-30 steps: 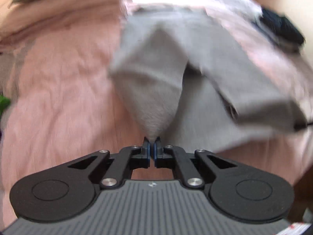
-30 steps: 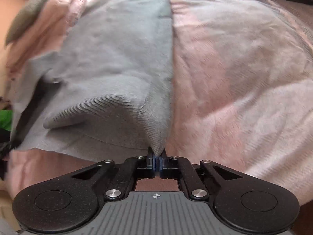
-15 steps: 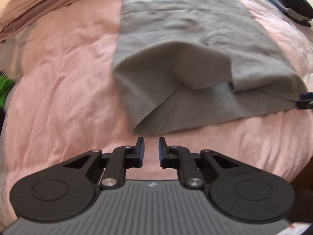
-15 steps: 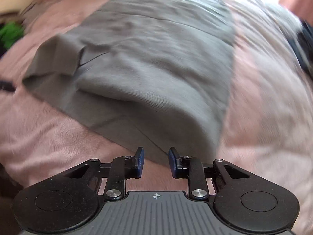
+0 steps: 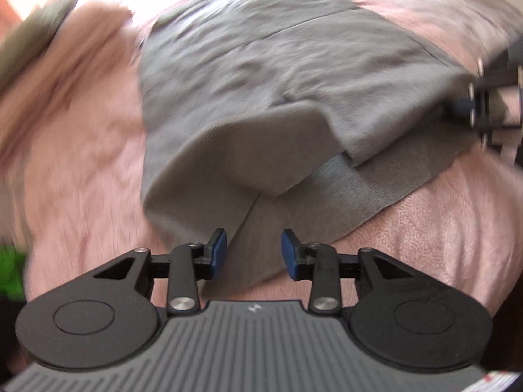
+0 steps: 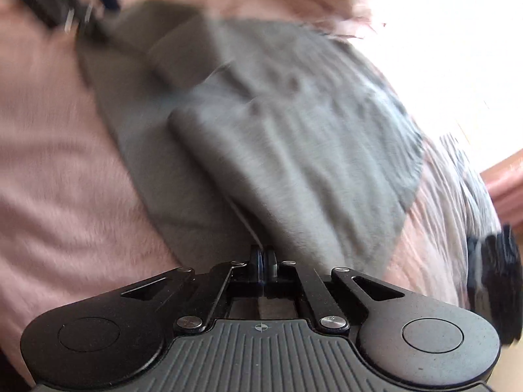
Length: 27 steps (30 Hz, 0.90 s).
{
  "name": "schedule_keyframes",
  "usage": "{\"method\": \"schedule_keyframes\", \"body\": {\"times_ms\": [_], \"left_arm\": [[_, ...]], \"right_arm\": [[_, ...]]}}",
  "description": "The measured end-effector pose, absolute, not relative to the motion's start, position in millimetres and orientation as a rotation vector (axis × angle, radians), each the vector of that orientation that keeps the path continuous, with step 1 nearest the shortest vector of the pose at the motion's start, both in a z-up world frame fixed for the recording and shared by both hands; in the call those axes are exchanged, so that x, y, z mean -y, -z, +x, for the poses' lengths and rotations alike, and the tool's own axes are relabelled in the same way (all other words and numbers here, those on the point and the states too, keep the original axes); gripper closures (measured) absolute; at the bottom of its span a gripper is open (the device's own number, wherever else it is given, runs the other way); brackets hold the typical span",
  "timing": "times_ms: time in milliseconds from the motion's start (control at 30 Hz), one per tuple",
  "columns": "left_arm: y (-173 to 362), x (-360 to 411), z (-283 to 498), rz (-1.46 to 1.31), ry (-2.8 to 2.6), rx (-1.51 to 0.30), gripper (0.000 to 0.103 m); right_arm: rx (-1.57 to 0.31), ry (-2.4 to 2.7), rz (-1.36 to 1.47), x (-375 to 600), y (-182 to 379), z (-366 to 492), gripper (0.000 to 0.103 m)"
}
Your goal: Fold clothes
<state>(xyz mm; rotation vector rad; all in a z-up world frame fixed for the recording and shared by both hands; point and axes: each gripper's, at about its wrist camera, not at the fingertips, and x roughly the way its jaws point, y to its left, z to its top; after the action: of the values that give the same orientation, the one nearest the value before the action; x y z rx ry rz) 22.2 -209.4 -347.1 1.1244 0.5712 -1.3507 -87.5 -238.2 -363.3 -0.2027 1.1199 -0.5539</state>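
Note:
A grey garment lies folded over on itself on a pink blanket. My left gripper hovers at its near edge with the jaws apart and opening. The cloth's hem lies below the gap, and the pads do not press it. My right gripper is shut, and the garment's seamed edge runs right into its tips. The left wrist view shows that right gripper at the cloth's far right corner. In the right wrist view, the left gripper is a blurred shape at the top left.
The pink blanket covers the bed all around the garment. A dark bundle lies at the right edge. An olive pillow sits at the upper left, with something green at the left edge.
Both grippers let go of the lifted garment, which dropped flat onto the bed. The left jaws have since widened over the near hem. The right jaws have closed again at the cloth's edge.

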Motion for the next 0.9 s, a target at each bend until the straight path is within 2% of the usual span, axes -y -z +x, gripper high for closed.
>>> {"method": "schedule_keyframes", "body": {"times_ms": [33, 167, 233, 300, 367, 400, 433, 567, 700, 733, 767, 800, 833, 900], "left_arm": [[348.8, 210.9, 15.0, 1.155, 1.372, -0.514, 0.062], [365.0, 217.4, -13.8, 1.322, 1.434, -0.239, 0.055], [378.5, 218.9, -24.8, 1.405, 1.431, -0.092, 0.046], [393.6, 219.5, -32.5, 1.470, 1.443, 0.009, 0.046], [402.9, 219.3, -36.9, 1.514, 1.453, 0.072, 0.066], [403.1, 219.6, -37.0, 1.519, 1.457, 0.078, 0.092], [399.4, 219.2, -35.9, 1.507, 1.468, 0.064, 0.103], [358.9, 205.6, -32.3, 1.346, 1.664, -0.080, 0.103], [380.7, 186.1, -36.2, 1.501, 1.680, -0.102, 0.103], [383.0, 184.6, -32.6, 1.513, 1.670, -0.154, 0.098], [385.0, 184.3, -27.0, 1.529, 1.667, -0.261, 0.093], [386.8, 182.7, -21.3, 1.548, 1.659, -0.338, 0.073], [385.6, 178.0, -16.7, 1.536, 1.651, -0.339, 0.068], [376.8, 170.2, -6.3, 1.497, 1.643, -0.301, 0.068]], "right_arm": [[-1.100, 0.570, -0.188, 238.4, 355.7, -92.2, 0.103], [-1.081, 0.622, -0.157, 238.6, 345.6, -106.1, 0.103], [-1.063, 0.639, -0.158, 237.9, 338.3, -113.5, 0.103], [-1.046, 0.655, -0.136, 240.7, 332.2, -113.3, 0.103], [-1.021, 0.667, -0.140, 234.0, 323.1, -112.1, 0.103], [-1.007, 0.674, -0.142, 232.7, 316.7, -112.6, 0.103], [-0.994, 0.687, -0.136, 231.7, 311.5, -113.5, 0.103], [-0.994, 0.658, -0.066, 227.7, 304.6, -120.3, 0.103], [-1.163, 0.522, 0.028, 222.4, 334.3, -111.5, 0.103], [-1.223, 0.492, 0.065, 220.7, 342.1, -108.5, 0.103], [-1.262, 0.489, 0.069, 218.4, 347.1, -106.5, 0.099], [-1.283, 0.478, 0.073, 216.0, 349.5, -106.5, 0.081], [-1.280, 0.469, 0.088, 213.7, 349.2, -109.2, 0.060], [-1.224, 0.510, 0.143, 217.4, 339.7, -118.3, 0.059]]}}
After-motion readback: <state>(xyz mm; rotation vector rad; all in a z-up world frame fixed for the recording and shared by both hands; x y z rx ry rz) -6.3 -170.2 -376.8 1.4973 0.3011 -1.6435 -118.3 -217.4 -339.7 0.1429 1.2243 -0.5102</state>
